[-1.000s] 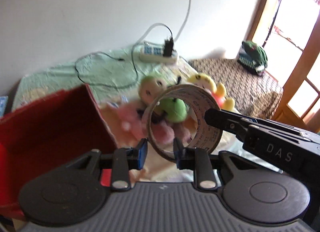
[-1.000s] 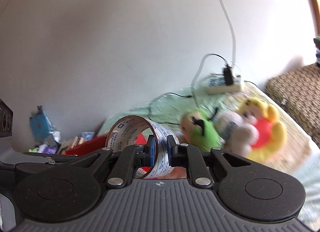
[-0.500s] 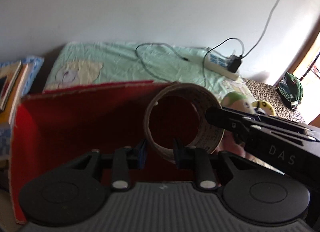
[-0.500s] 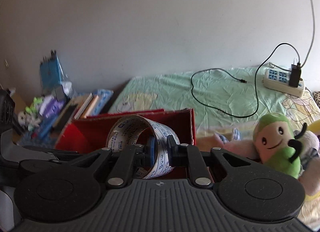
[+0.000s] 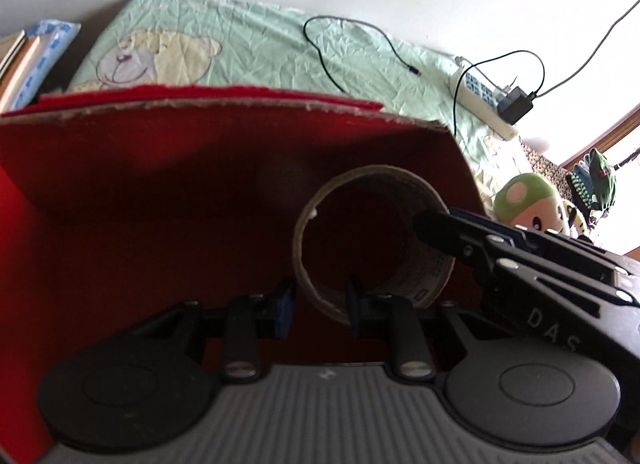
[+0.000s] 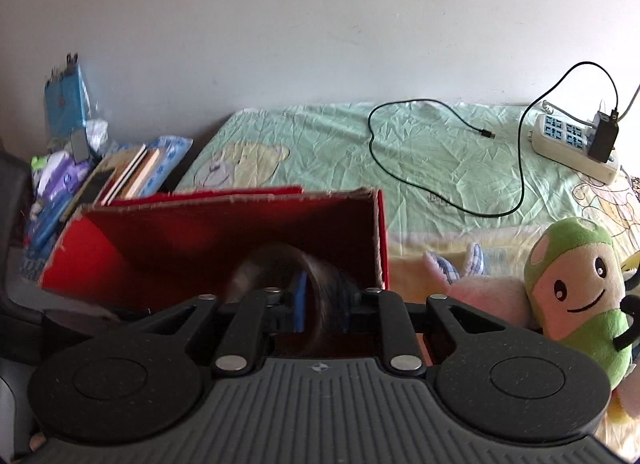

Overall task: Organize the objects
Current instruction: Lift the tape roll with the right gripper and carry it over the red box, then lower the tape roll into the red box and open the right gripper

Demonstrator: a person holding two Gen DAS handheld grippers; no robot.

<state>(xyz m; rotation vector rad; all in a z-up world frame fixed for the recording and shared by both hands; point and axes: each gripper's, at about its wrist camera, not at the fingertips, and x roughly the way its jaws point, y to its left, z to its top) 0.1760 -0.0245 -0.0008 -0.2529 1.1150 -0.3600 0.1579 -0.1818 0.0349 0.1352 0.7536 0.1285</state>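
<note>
A roll of packing tape (image 5: 372,240) hangs inside the open red box (image 5: 200,168). My left gripper (image 5: 318,306) has its jaws either side of the roll's near rim, slightly apart. My right gripper (image 6: 324,302) reaches in from the right, and its jaws now stand apart around the roll's wall; the roll is motion-blurred in the right wrist view (image 6: 280,276). The right gripper's fingers (image 5: 460,232) show in the left wrist view at the roll's far rim. The red box (image 6: 224,232) sits on a green bedsheet (image 6: 400,152).
A green plush toy (image 6: 576,288) and a pink plush (image 6: 480,296) lie right of the box. A power strip (image 6: 576,144) with a black cable (image 6: 440,168) lies on the sheet. Books and clutter (image 6: 120,176) are stacked left of the box.
Both grippers carried the tape roll left and down into the red box. The right gripper's jaws have spread from clamped to apart, and the roll is blurred.
</note>
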